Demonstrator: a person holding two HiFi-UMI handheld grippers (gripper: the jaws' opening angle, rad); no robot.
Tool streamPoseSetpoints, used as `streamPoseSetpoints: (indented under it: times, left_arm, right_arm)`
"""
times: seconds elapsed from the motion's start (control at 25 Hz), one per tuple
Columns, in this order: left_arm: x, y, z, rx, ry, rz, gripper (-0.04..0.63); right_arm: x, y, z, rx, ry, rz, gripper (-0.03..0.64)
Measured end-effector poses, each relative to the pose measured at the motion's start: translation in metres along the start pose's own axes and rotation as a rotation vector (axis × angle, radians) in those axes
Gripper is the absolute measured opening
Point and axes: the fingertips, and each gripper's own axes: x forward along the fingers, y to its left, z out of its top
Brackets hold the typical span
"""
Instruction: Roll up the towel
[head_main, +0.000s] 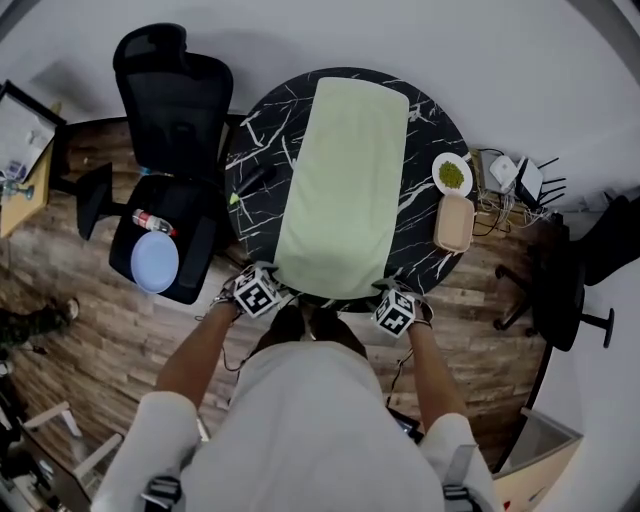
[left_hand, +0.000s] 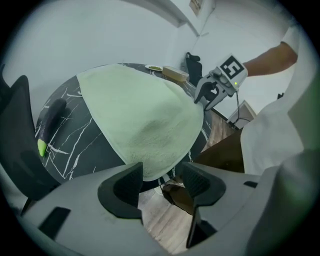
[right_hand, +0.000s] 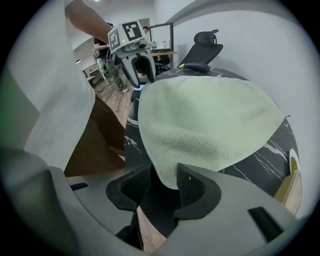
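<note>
At 6 o'clock of the head view, a person in a white shirt, both bare forearms stretched to the near rim of the round black, white-veined marble counter (head_main: 255, 130).

At 7 o'clock of that rim, the left gripper (head_main: 270, 287), grey with a marker cube. At 5 o'clock, the right gripper (head_main: 388, 298), built alike. Each aimed steeply down at the near end of the pale green rectangular terry towel (head_main: 345, 180).

In the left gripper view, jaws of the left gripper (left_hand: 162, 181) standing apart, with the towel's (left_hand: 140, 115) near corner drooping over the rim between the tips. Gap beside each pad, nothing clamped.

In the right gripper view, jaws of the right gripper (right_hand: 162, 187) likewise apart, with the other near corner of the towel (right_hand: 205, 120) hanging between them. Just beside the pad at 3 o'clock, clear of the one at 9 o'clock.

Farther on, towel spread flat from 6 to 12 o'clock across the counter's middle.

At 9 o'clock on the counter, a black elongated object with a yellow-green tip (head_main: 255, 182). At 3 o'clock, a small white round plate (head_main: 438, 166) holding something green. Just nearer, a beige oblong box (head_main: 454, 223).

Off the counter at 10 o'clock, a black mesh office chair (head_main: 170, 90) with a light blue round plate (head_main: 154, 262) on its seat. Under everything, brown wood-plank floor (head_main: 120, 330).
</note>
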Motion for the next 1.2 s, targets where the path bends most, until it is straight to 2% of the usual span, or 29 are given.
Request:
streamPoseSetpoints:
  times: [0.16,0.36,0.44,0.56,0.72,0.96,1.2]
  left_arm:
    - [0.005,0.011,0.001,-0.028,0.002,0.045,0.178]
    - [0.006,0.011,-0.002,0.046,0.039,0.071,0.125]
    - [0.005,0.011,-0.004,0.058,0.048,0.083,0.097]
    - [0.002,0.011,-0.001,0.083,0.036,0.117,0.034]
    - [-0.001,0.003,-0.006,0.071,0.028,0.116,0.028]
    - [-0.003,-0.017,-0.017,0.022,0.011,0.084,0.028]
    - [-0.011,-0.046,-0.033,0.009,0.044,0.025,0.025]
  right_arm:
    - [0.0,-0.004,0.001,0.009,-0.008,0.0,0.138]
    - [0.0,-0.002,0.0,0.006,-0.014,-0.027,0.108]
    - [-0.001,-0.004,-0.002,0.019,-0.026,-0.066,0.023]
    - [-0.005,-0.002,-0.004,0.073,-0.058,-0.102,0.02]
    - [-0.012,0.006,-0.006,0.117,-0.083,-0.131,0.018]
    - [-0.02,0.028,-0.017,0.165,-0.091,-0.123,0.017]
    - [-0.027,0.061,-0.023,0.17,-0.066,-0.054,0.017]
